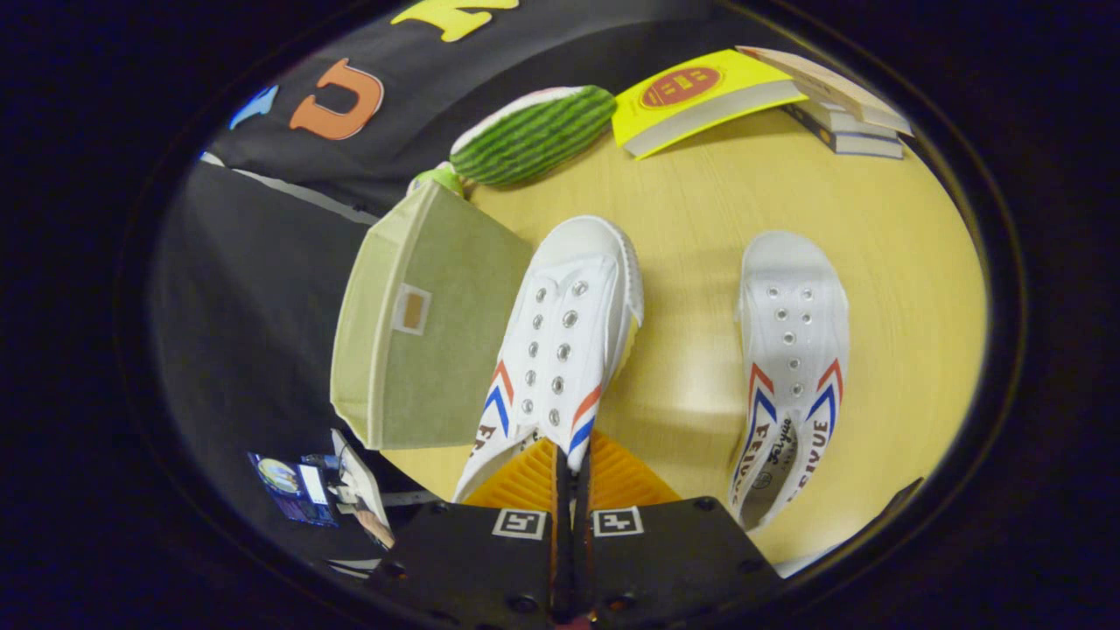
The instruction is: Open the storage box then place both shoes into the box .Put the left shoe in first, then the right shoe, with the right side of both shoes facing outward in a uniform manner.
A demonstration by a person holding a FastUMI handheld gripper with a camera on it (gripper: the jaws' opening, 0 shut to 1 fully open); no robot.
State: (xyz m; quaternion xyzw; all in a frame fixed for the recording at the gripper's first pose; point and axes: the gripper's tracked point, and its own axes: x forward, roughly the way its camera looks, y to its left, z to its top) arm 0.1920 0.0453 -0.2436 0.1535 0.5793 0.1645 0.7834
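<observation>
I have the fingers pressed together on the heel edge of the near white canvas slip-on shoe with red and blue chevrons (560, 350), which hangs tilted above the round pale wooden table (700, 219), so my gripper (570, 455) must keep a firm pinch while I carry it left without letting it swing. The beige fabric storage box (420, 324) sits touching that shoe's side; I cannot tell whether it is open or holds anything. The matching second white shoe (792, 367) lies on the table, well apart.
</observation>
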